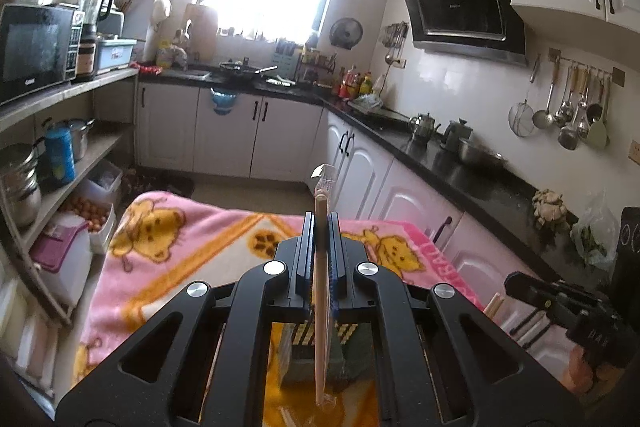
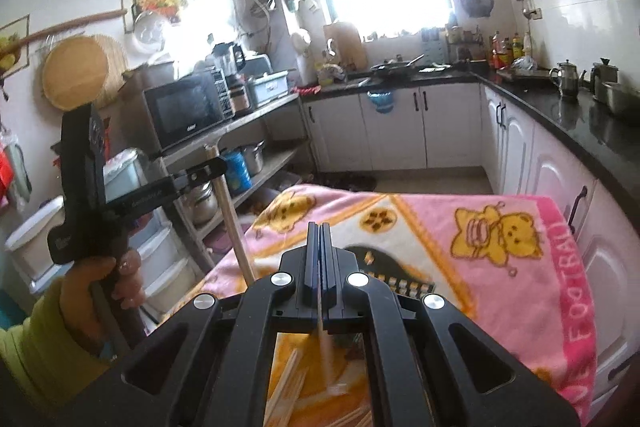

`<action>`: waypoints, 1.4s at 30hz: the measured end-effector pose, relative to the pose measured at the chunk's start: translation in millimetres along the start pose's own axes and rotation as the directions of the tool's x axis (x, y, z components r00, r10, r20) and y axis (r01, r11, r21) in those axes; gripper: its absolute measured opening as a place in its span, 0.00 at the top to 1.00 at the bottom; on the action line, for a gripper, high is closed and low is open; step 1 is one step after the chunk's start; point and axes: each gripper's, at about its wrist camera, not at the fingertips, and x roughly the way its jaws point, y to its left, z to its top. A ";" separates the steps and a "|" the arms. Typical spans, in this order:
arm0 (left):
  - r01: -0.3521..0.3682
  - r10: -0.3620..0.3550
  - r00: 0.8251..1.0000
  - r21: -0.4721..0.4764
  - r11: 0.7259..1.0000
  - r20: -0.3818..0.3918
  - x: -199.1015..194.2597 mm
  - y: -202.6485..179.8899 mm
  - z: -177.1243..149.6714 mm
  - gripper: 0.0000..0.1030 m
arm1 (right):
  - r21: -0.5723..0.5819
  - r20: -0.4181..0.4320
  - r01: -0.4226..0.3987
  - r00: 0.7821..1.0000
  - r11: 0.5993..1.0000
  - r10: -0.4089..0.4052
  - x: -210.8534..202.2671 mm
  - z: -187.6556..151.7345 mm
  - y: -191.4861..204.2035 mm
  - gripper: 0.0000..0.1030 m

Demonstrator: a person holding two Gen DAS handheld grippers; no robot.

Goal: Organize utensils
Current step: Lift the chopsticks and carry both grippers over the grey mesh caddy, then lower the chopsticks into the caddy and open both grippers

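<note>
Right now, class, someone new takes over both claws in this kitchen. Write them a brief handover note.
Left claw: shut on a wrapped chopstick, held upright above the pink blanket.
Right claw: shut on a thin stick, its lower end blurred.
Loose chopsticks lie on the blanket beneath the right claw, near a dark holder.
Done: both sticks lifted. Left: place them, then sort the loose ones.

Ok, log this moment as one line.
left tongs: shut on wooden chopstick | right tongs: shut on thin stick | loose chopsticks: on pink blanket
</note>
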 end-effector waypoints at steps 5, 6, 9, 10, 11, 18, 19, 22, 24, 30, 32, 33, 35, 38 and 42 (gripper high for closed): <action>-0.022 0.021 0.999 0.017 1.000 0.043 7.2 -7.5 17.2 0.99 | 0.019 0.047 0.018 0.999 1.000 -0.019 -4.0 21.1 -10.9 0.99; -0.024 0.024 0.999 0.019 1.000 0.048 9.1 -9.0 20.3 0.99 | 0.025 0.054 0.020 0.998 0.999 -0.022 -3.7 26.0 -13.2 0.99; -0.047 0.045 0.997 0.037 0.998 0.068 19.5 -16.0 26.8 0.99 | 0.030 0.070 0.035 0.997 0.999 -0.037 -1.1 37.8 -17.3 0.99; -0.050 0.047 0.996 0.040 0.998 0.071 23.2 -18.3 28.9 0.99 | 0.030 0.075 0.039 0.996 0.999 -0.041 0.2 40.6 -18.7 0.99; -0.052 0.049 0.996 0.044 0.998 0.072 26.9 -20.7 29.4 0.99 | 0.034 0.083 0.047 0.995 0.998 -0.050 1.5 44.7 -20.5 0.99; -0.065 0.061 0.996 0.068 0.996 0.065 52.4 -24.3 21.1 0.99 | 0.055 0.121 0.056 0.991 0.997 -0.063 11.4 57.8 -31.3 0.99; -0.067 0.063 0.996 0.069 0.995 0.061 56.8 -23.8 19.6 0.99 | 0.056 0.122 0.053 0.991 0.997 -0.059 13.8 57.8 -32.9 0.99; -0.074 0.071 0.996 0.069 0.995 0.047 68.9 -19.8 11.3 0.99 | 0.061 0.111 0.046 0.992 0.997 -0.053 22.3 57.2 -35.3 0.99; -0.076 0.073 0.997 0.073 0.994 0.040 75.0 -18.2 5.7 0.99 | 0.063 0.102 0.045 0.993 0.997 -0.052 27.1 56.0 -38.9 0.99; -0.070 0.070 0.998 0.091 0.993 0.012 89.7 -14.6 -15.3 0.99 | 0.083 0.047 0.048 0.998 0.995 -0.052 48.2 39.7 -50.6 0.99; -0.066 0.067 0.998 0.092 0.994 -0.001 94.4 -13.0 -22.9 0.99 | 0.091 0.025 0.053 0.998 0.994 -0.056 56.2 33.0 -54.3 0.99; -0.066 0.067 0.998 0.091 0.994 -0.006 96.2 -12.2 -25.8 0.99 | 0.096 0.015 0.055 0.998 0.994 -0.056 60.0 29.6 -56.0 0.99; -0.058 0.061 0.998 0.084 0.995 -0.024 99.7 -9.3 -33.1 0.99 | 0.101 -0.003 0.057 0.998 0.993 -0.057 66.5 21.9 -58.6 0.99; -0.053 0.057 0.998 0.080 0.995 -0.042 102.3 -6.4 -41.9 0.99 | 0.110 -0.028 0.063 0.998 0.992 -0.060 75.4 10.7 -63.6 0.99; -0.051 0.056 0.997 0.070 0.996 -0.059 103.5 -2.3 -50.4 0.98 | 0.125 -0.063 0.079 0.995 0.989 -0.071 86.8 -1.7 -70.1 0.99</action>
